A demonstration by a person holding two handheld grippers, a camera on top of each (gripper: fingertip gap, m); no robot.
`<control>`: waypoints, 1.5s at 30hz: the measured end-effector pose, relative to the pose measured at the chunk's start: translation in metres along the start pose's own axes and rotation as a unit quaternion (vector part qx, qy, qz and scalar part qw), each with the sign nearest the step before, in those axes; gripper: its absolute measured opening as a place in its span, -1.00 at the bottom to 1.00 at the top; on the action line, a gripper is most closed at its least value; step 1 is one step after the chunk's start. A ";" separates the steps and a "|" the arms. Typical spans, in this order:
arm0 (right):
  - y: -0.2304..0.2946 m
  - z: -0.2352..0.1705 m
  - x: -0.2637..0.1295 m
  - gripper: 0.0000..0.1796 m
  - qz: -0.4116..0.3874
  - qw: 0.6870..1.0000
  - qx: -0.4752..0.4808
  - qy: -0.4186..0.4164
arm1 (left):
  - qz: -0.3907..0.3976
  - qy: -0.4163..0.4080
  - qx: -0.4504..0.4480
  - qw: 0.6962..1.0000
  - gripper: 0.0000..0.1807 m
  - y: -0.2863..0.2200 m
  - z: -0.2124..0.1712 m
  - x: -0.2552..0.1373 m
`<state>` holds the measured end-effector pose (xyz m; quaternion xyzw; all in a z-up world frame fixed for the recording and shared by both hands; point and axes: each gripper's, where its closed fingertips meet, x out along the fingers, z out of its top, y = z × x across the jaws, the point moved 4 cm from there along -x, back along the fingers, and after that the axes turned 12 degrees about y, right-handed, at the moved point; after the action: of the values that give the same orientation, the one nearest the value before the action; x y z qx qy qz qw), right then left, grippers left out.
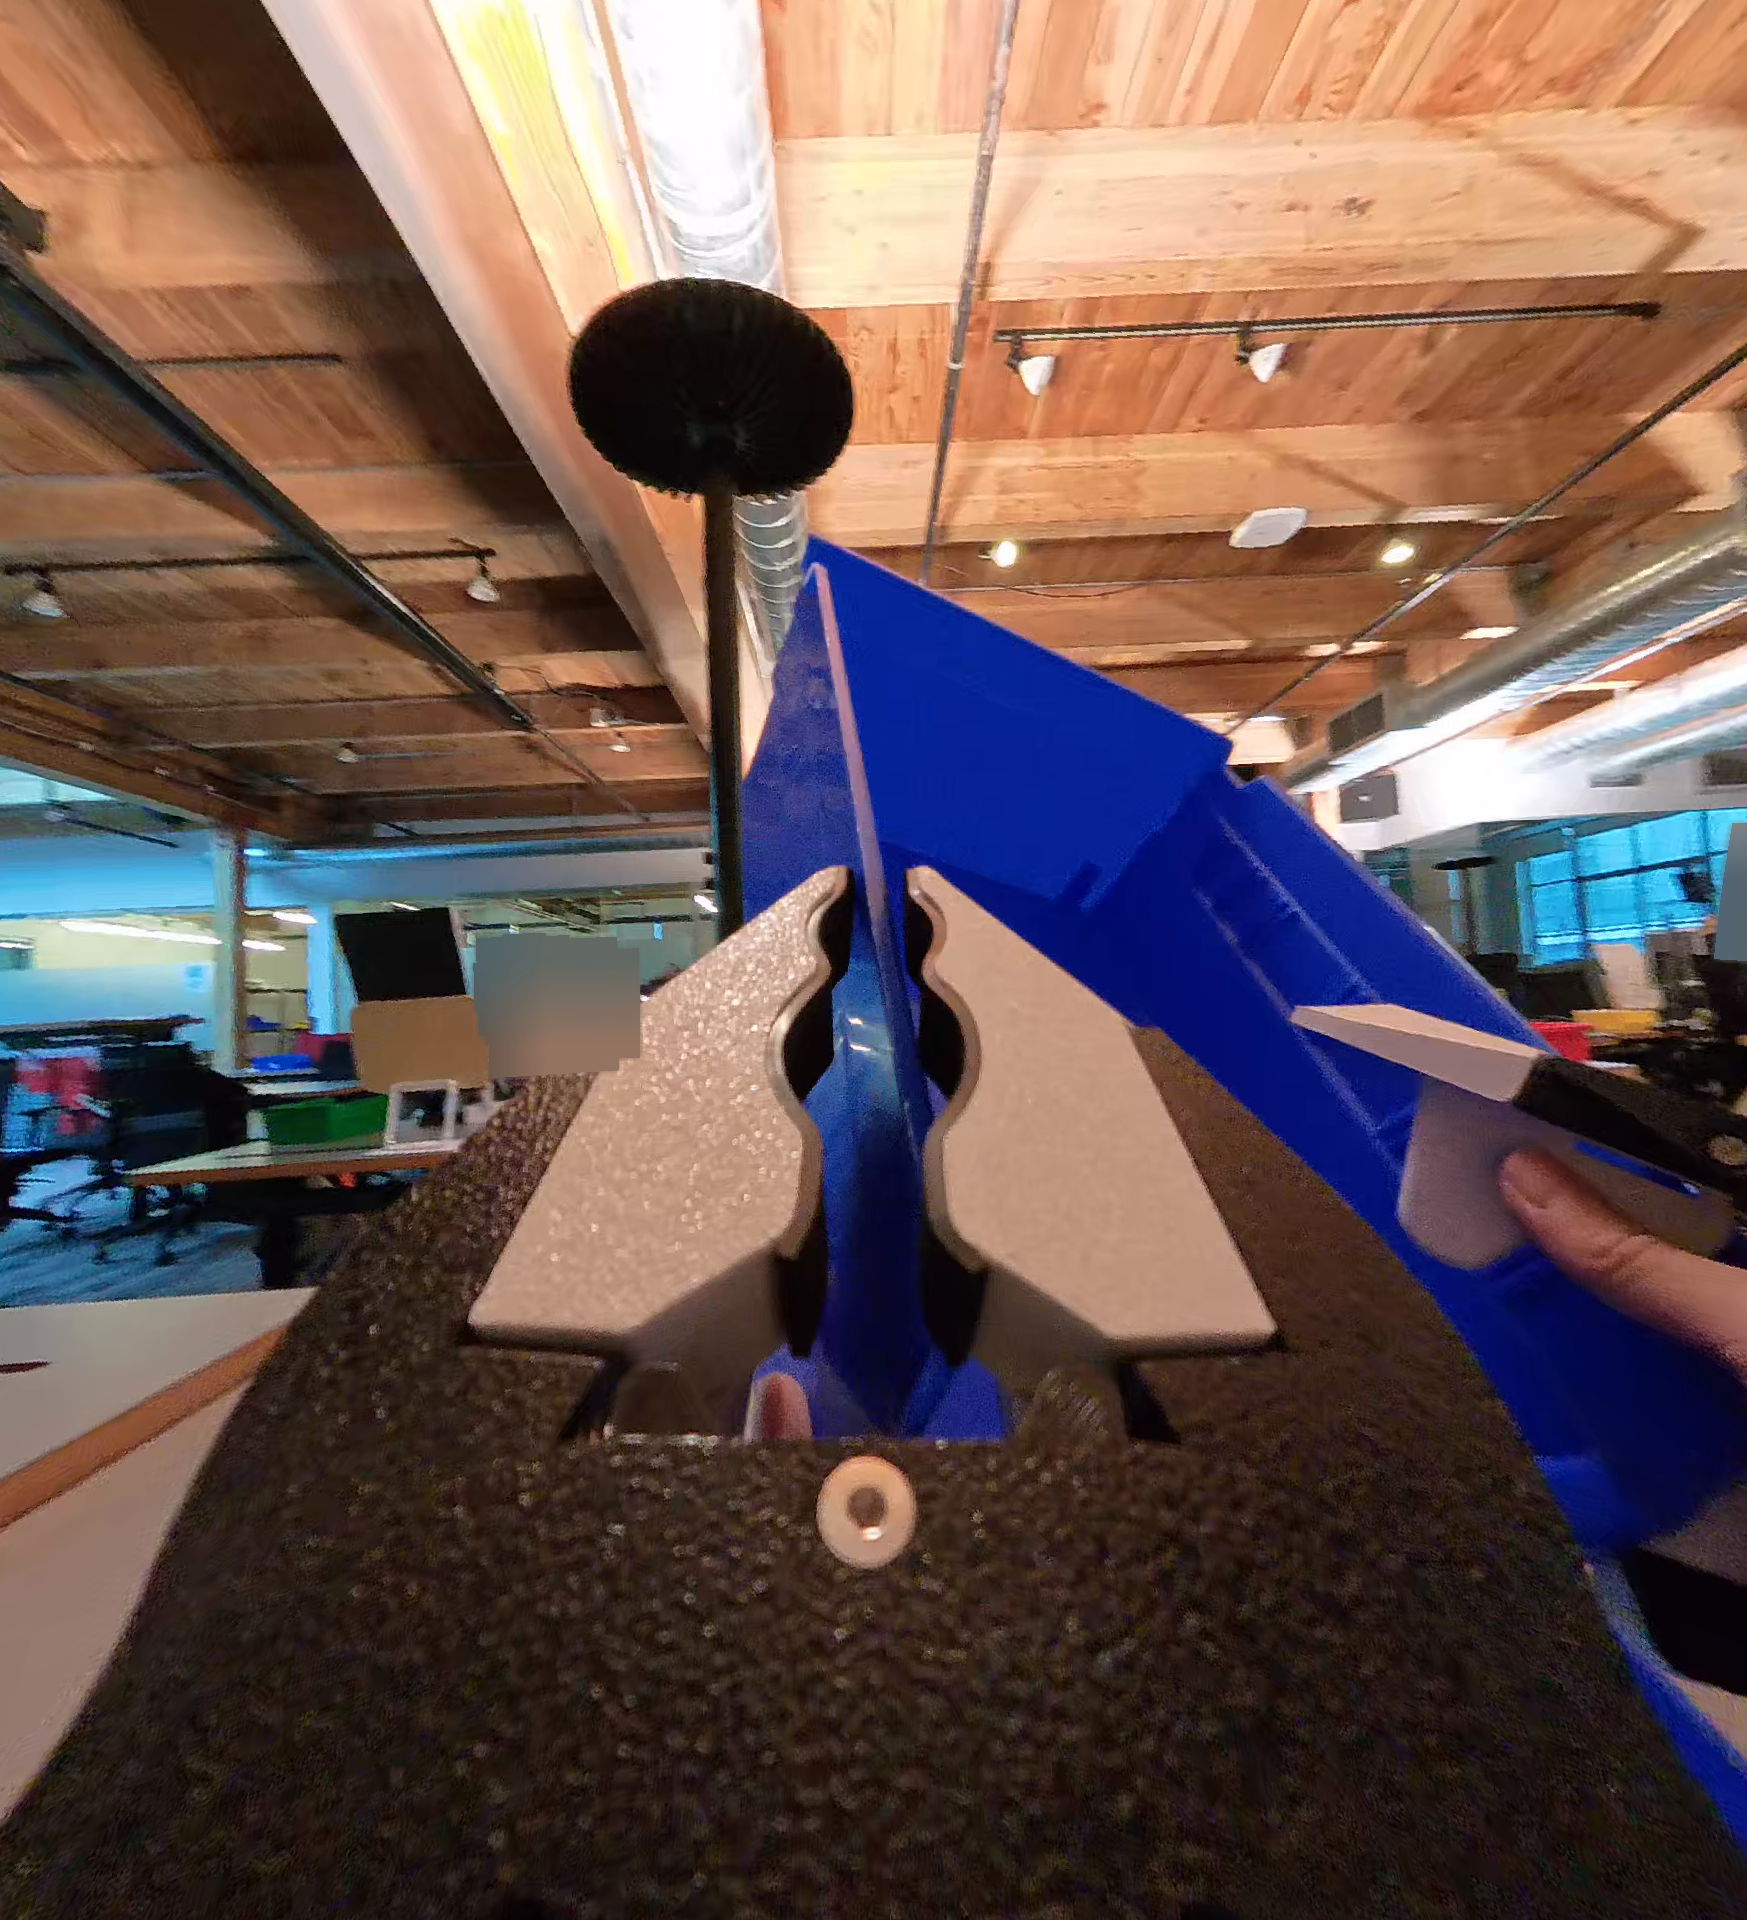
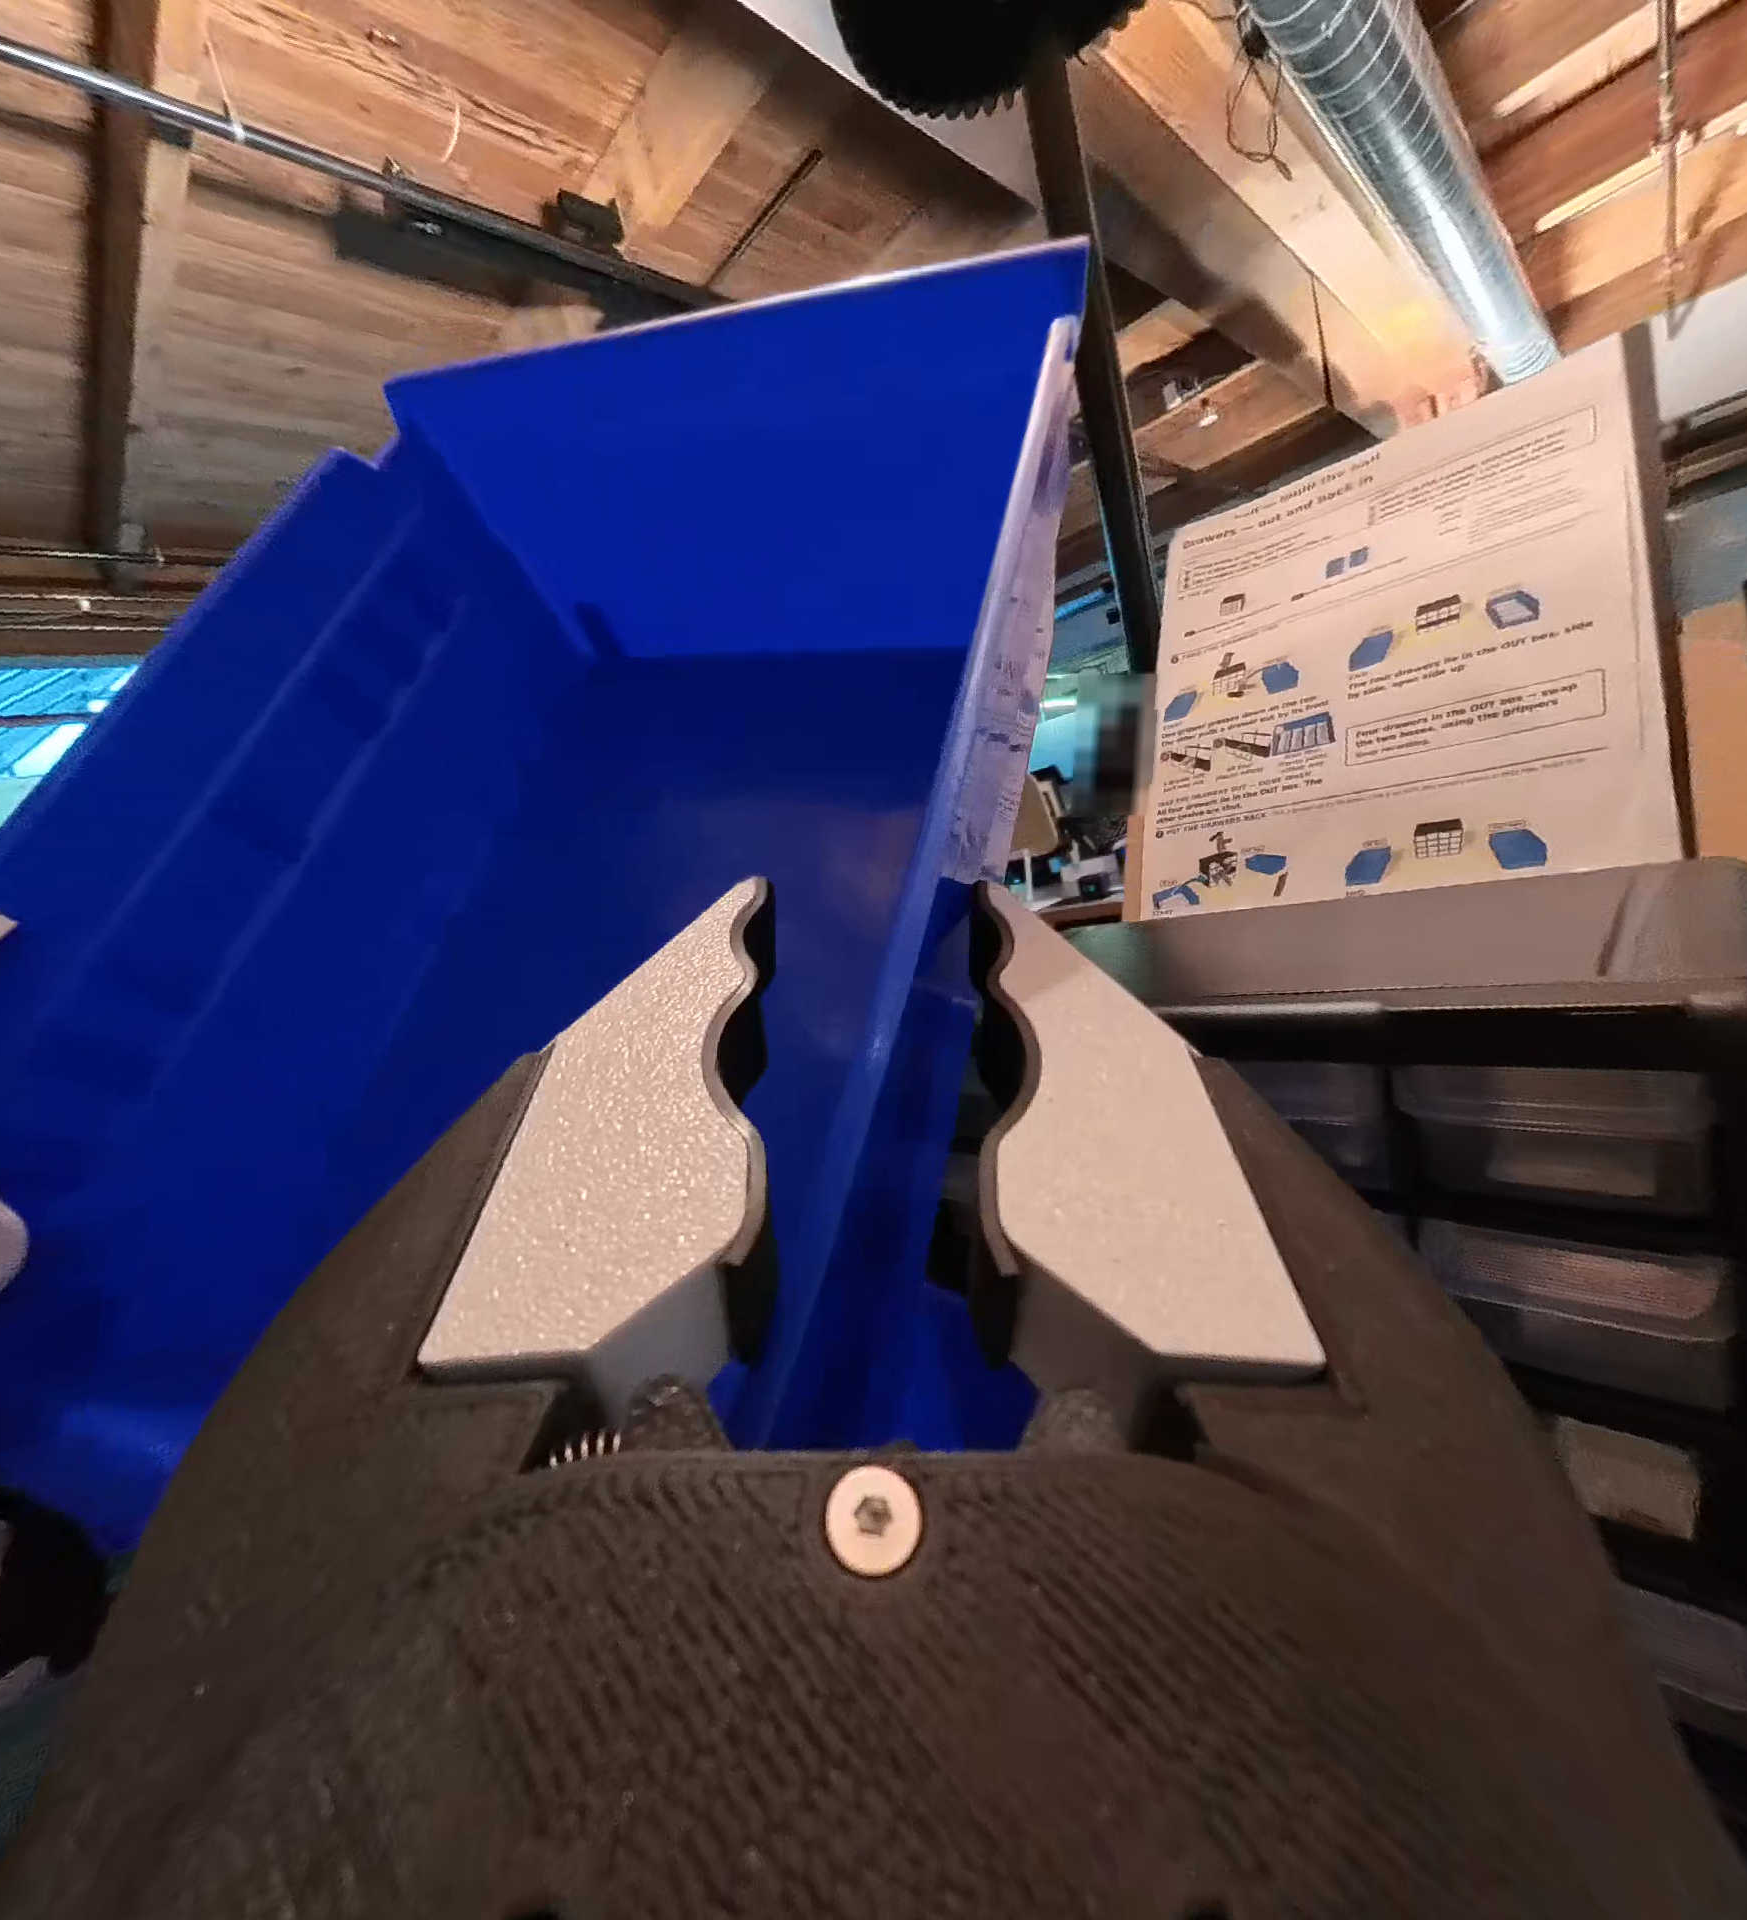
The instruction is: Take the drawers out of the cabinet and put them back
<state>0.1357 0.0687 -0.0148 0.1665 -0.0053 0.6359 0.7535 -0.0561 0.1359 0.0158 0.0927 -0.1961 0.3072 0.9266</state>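
A blue plastic bin (image 1: 1004, 748) is held up in the air, tilted steeply towards the ceiling. My left gripper (image 1: 877, 883) is shut on one thin side wall of it. My right gripper (image 2: 874, 894) is shut on the opposite side wall, and the bin's bare inside (image 2: 588, 644) shows no drawers. The right gripper also shows at the bin's far wall in the left wrist view (image 1: 1388, 1034), with a hand behind it. The black cabinet (image 2: 1471, 966) with clear drawers (image 2: 1555, 1138) stands low at the right, beside the right gripper.
A black pole with a round ribbed top (image 1: 708, 384) rises just behind the bin. A white instruction poster (image 2: 1388, 665) stands behind the cabinet. A white table with a wooden edge (image 1: 69, 1403) lies at the lower left. Office desks and chairs stand far off.
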 end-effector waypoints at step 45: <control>-0.424 -0.027 -0.180 -0.65 -0.408 0.882 0.047 0.232 | -0.266 0.635 0.051 0.724 -0.78 0.007 -0.230 -0.039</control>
<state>0.5027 -0.1537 -0.1829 0.0375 0.2680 0.2920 0.9173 -0.0182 0.1878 -0.2085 -0.0289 0.4866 0.0446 0.8720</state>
